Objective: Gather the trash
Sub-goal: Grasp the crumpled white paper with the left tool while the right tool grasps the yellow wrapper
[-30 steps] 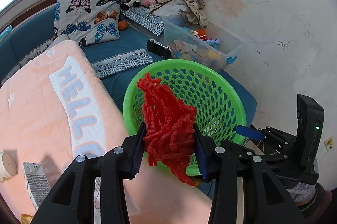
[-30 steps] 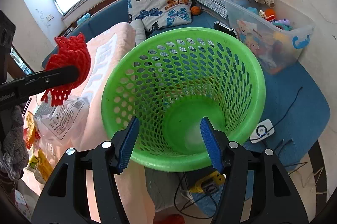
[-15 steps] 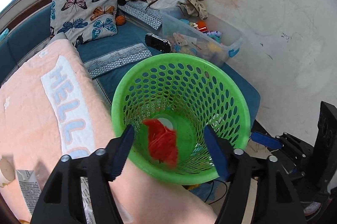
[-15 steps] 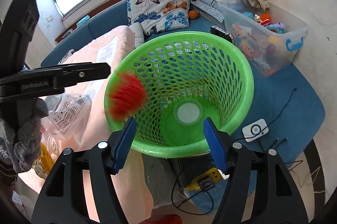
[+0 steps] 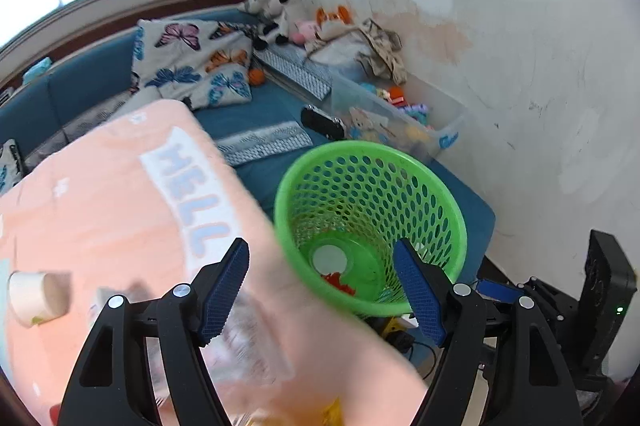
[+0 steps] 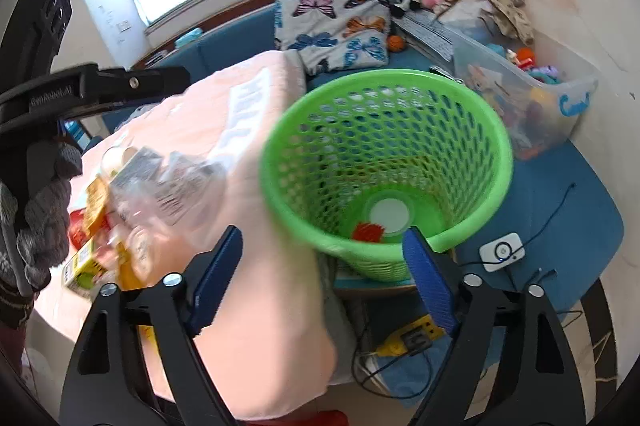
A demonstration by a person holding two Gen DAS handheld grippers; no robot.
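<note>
A green perforated basket stands beside the peach blanket. A red mesh net lies loose on the basket's bottom. My left gripper hovers over the basket's near rim and the blanket edge, its jaws opening with nothing between them. My right gripper hangs above the same rim, jaws also opening and empty. On the blanket lie a paper cup, a clear plastic wrapper, yellow packets and a small carton.
A clear toy bin stands behind the basket against the wall. A butterfly pillow and plush toys lie on the blue couch. A white device with a cable and a yellow power strip sit low beside the basket.
The red net left the left gripper's jaws and dropped into the basket. Both grippers opened wider and drew back, shifting left toward the blanket.
</note>
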